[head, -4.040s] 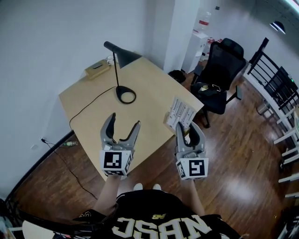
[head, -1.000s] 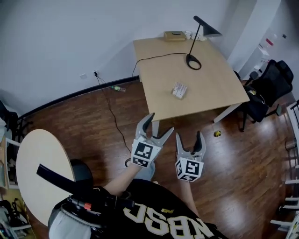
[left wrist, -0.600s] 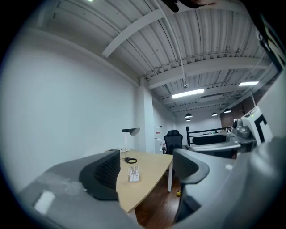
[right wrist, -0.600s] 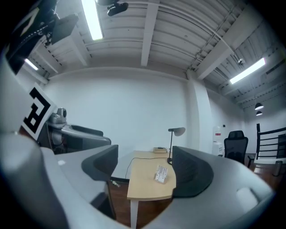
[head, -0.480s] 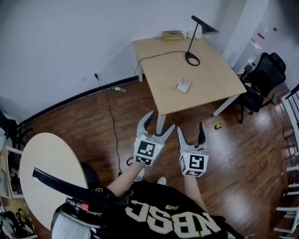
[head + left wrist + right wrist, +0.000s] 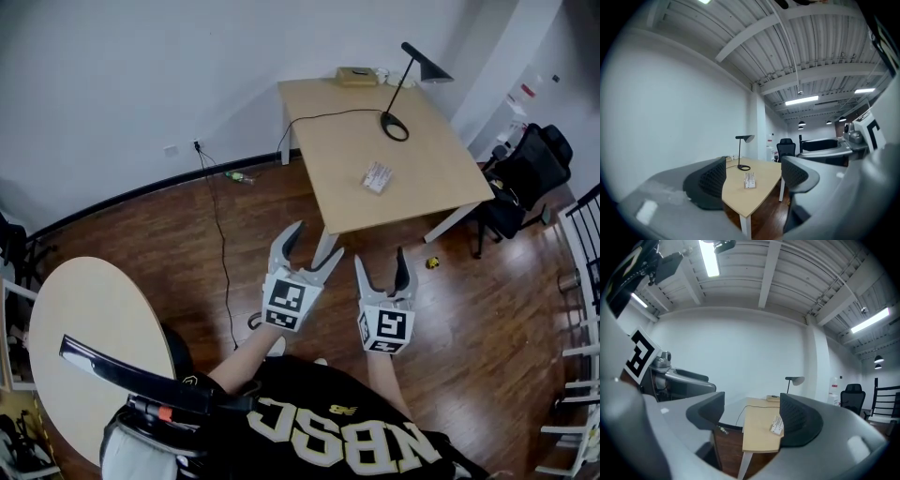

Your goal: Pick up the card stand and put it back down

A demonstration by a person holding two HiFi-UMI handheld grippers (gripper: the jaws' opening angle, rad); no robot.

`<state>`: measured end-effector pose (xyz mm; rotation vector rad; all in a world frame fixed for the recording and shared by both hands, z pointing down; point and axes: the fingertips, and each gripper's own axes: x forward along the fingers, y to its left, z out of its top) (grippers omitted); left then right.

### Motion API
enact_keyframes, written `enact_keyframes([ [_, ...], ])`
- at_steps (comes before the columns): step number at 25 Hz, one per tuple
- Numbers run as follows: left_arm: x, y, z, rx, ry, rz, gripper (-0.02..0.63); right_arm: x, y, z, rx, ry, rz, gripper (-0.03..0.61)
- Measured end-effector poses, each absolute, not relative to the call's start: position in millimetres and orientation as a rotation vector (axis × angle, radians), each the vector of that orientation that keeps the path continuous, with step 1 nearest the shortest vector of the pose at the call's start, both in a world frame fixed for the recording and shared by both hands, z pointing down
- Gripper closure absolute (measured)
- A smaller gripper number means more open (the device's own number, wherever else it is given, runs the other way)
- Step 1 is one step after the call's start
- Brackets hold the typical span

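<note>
Presently both grippers are held low over the dark wooden floor (image 6: 234, 225), with forearms extended from the body, well short of the light wooden rectangular table (image 6: 328, 141). The left gripper (image 6: 317, 240) is tilted rightward, its jaws spread with nothing between. The right gripper (image 6: 381, 258) is pointed far, its jaws apart and empty. The small white card stand (image 6: 378, 177) is seen on the tabletop, nearer than the black desk lamp (image 6: 395, 126).

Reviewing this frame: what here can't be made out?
White card stand on the light wooden desk: too small in head view to read its cards; in right gripper view a finger covers its edge.
Tan flat box at the desk's far edge: too small to identify.
Small yellow thing on the floor: too small, head view.
</note>
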<state>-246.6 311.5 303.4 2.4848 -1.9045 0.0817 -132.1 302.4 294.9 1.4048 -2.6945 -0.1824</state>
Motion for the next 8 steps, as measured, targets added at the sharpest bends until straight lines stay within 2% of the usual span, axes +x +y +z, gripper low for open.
enact_keyframes([
  [8, -246.3, 304.2, 294.4, 2.508, -1.902, 0.057, 0.227, -136.9, 297.4, 291.0, 1.401, -2.679, -0.198, 0.215],
])
